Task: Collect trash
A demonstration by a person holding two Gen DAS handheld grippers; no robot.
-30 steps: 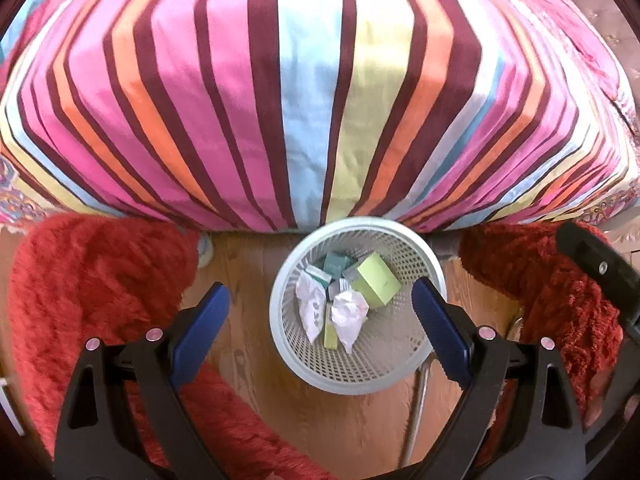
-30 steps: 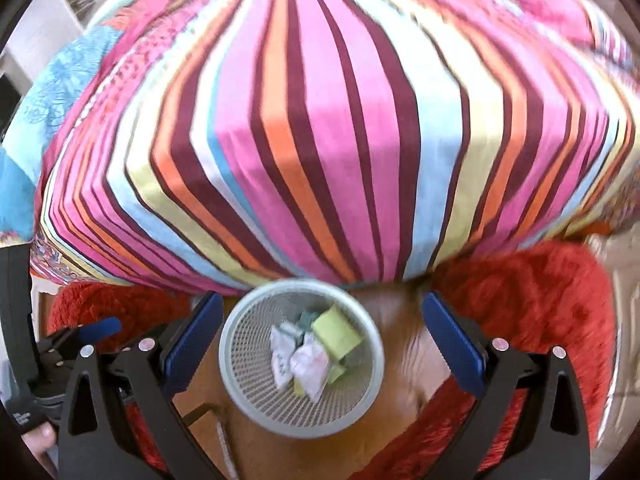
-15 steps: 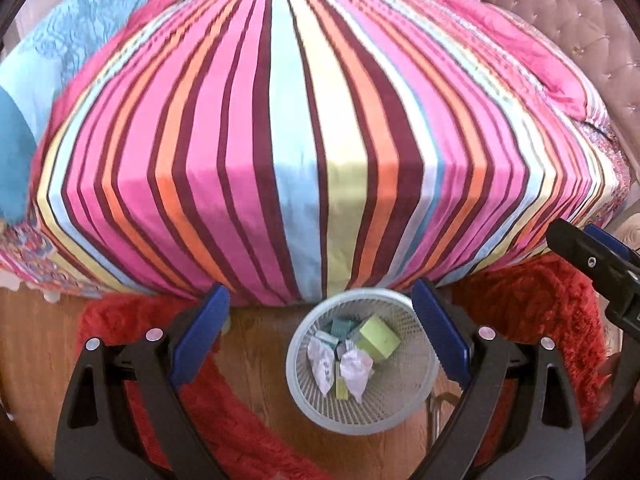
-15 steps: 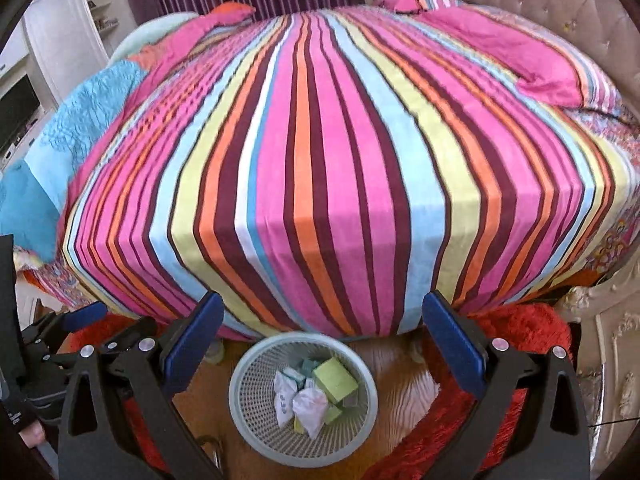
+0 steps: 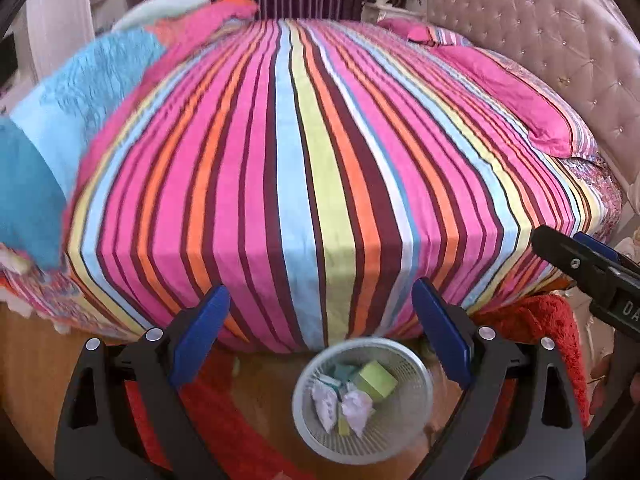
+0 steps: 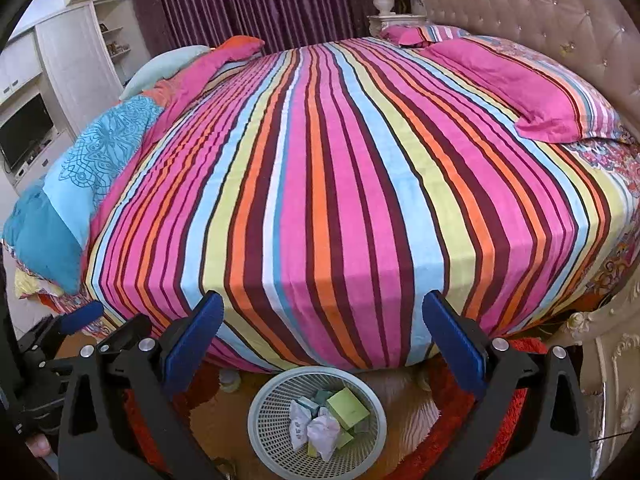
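A white mesh waste basket [image 5: 416,432] [image 6: 264,432] stands on the wooden floor at the foot of the bed. Inside it lie crumpled white paper [image 5: 356,404] [image 6: 322,432], a light green box [image 5: 378,378] [image 6: 348,408] and other small scraps. My left gripper [image 5: 322,334] hangs high above the basket, open, with nothing between its blue pads. My right gripper [image 6: 324,338] is also open and empty, well above the basket. The right gripper's black arm shows at the right edge of the left wrist view.
A large bed with a striped cover [image 6: 340,184] fills both views. Pink pillows [image 6: 532,92] lie at its right, a blue blanket [image 6: 80,184] at its left. A red shaggy rug [image 5: 536,320] surrounds the basket. A padded headboard [image 6: 540,20] stands at the right.
Both grippers have risen and tilted up, so the basket has shrunk and dropped lower in view and the whole bed top has come into sight. Their jaws stayed open.
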